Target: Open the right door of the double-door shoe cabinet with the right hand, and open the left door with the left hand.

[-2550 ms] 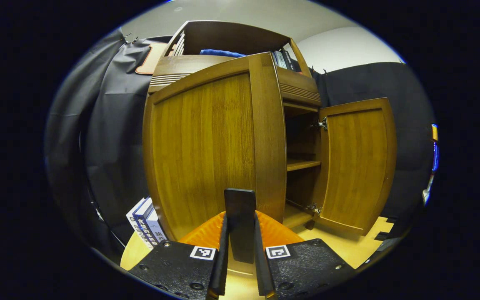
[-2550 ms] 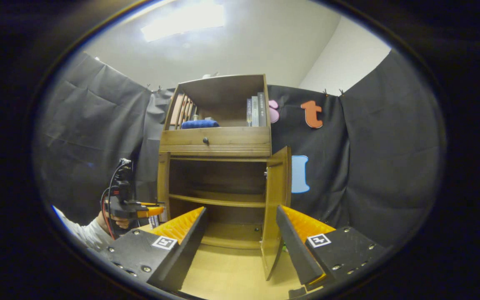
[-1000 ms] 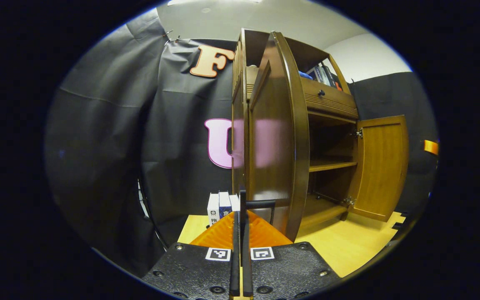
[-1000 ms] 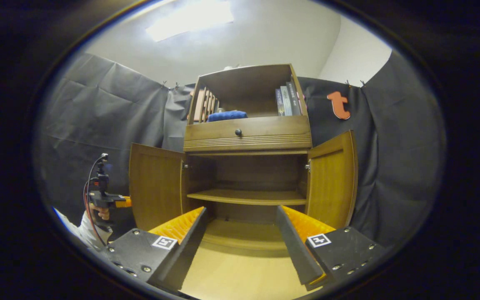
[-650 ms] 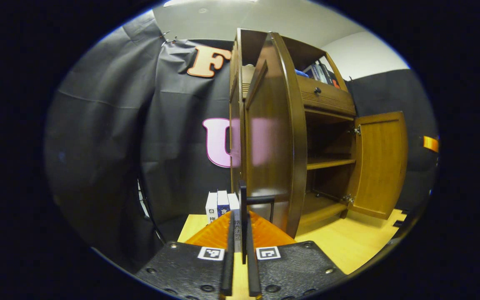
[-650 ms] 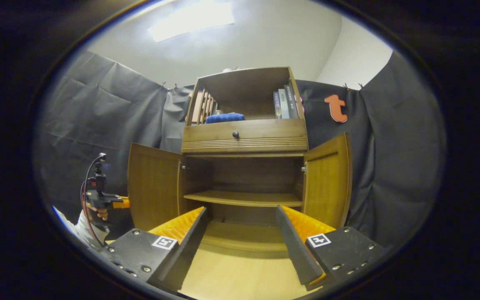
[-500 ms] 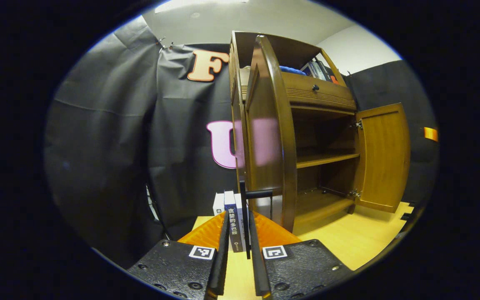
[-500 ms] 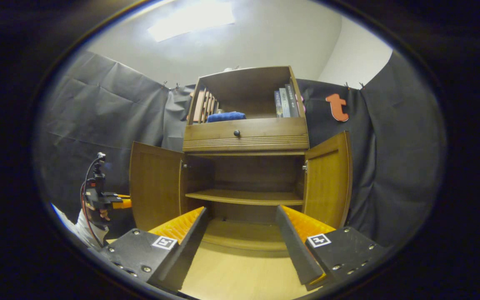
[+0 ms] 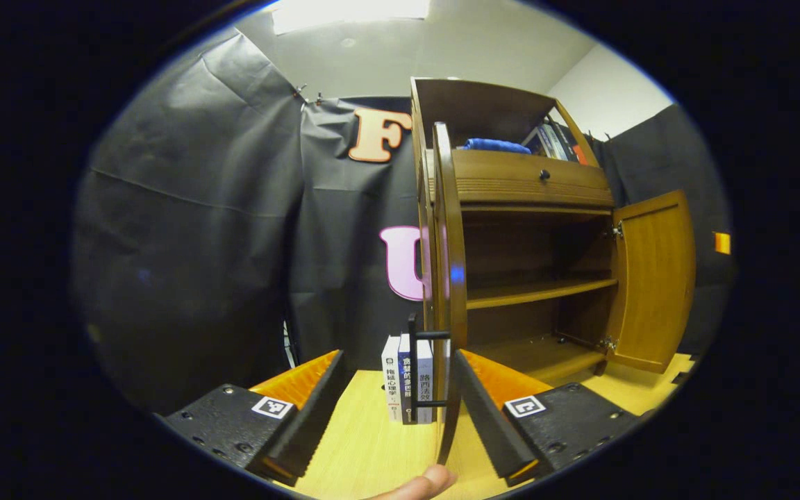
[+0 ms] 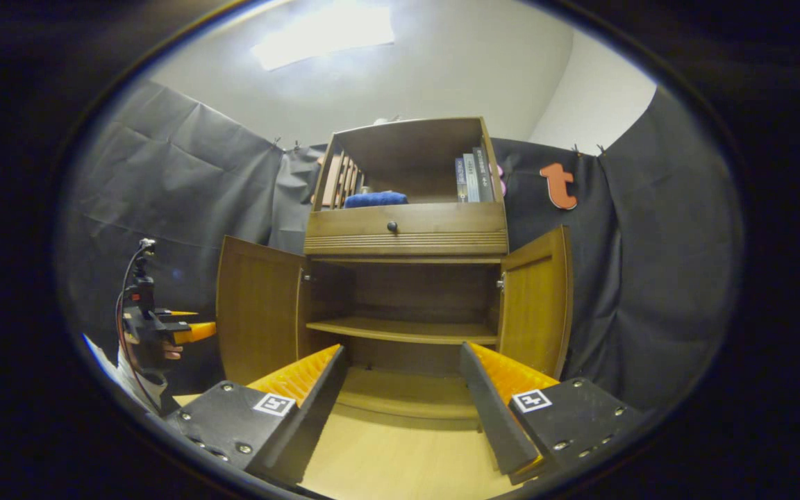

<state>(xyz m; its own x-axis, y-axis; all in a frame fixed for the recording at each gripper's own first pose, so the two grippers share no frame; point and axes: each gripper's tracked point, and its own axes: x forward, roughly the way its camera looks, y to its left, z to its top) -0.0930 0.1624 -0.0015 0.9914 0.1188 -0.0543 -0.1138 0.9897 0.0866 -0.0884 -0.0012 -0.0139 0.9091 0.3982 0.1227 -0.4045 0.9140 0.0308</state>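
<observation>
A blue cloth [image 10: 374, 199] lies folded in the open top shelf [image 10: 407, 149], at its left side, and a few books [image 10: 473, 178] stand upright at that shelf's right end. Just below the shelf runs a drawer [image 10: 407, 227] with a small dark knob [image 10: 392, 226] at its middle. Well below the shelf, on the light wood floor [image 9: 365, 444], three more books [image 9: 408, 378] stand upright in a row, spines outward.
</observation>
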